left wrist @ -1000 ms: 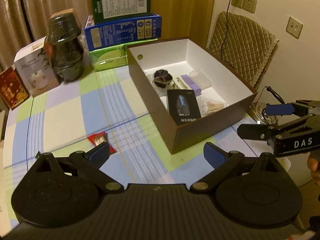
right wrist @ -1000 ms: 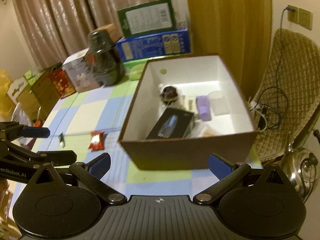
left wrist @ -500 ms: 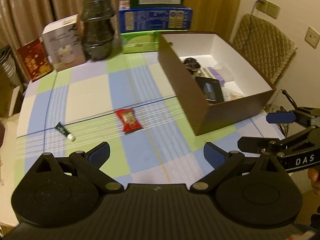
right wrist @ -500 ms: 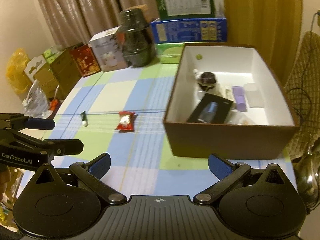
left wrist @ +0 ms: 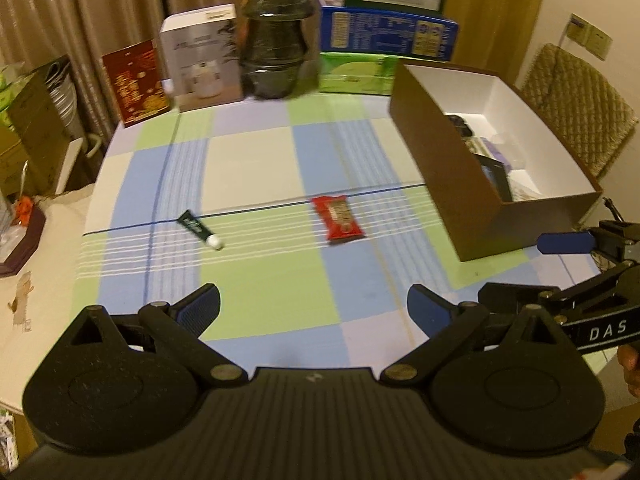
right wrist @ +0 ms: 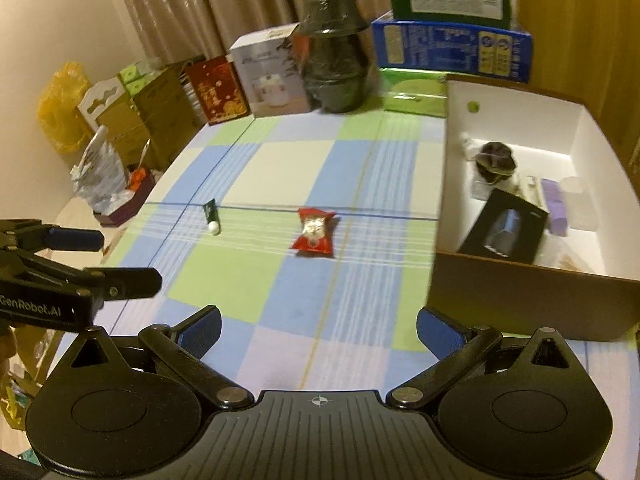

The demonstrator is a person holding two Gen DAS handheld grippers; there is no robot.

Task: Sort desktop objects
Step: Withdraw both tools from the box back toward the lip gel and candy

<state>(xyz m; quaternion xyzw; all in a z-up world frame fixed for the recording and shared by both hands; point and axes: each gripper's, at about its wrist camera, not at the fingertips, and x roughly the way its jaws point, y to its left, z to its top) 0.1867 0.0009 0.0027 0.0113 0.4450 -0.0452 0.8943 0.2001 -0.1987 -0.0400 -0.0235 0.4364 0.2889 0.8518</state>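
The checked blue, green and cream tablecloth (left wrist: 256,160) looks like smooth matt cloth. On it, the red crinkled snack packet (left wrist: 339,219) is glossy plastic film, and the small dark-green tube with a white cap (left wrist: 199,229) looks like smooth plastic. The brown cardboard box (left wrist: 448,168) is matt outside with a white paper-like lining. The black stacked pots (left wrist: 276,36) are wrapped in shiny clear film. Beige pleated curtains (left wrist: 80,12) are soft cloth. The tan quilted chair cover (left wrist: 576,112) is padded fabric.
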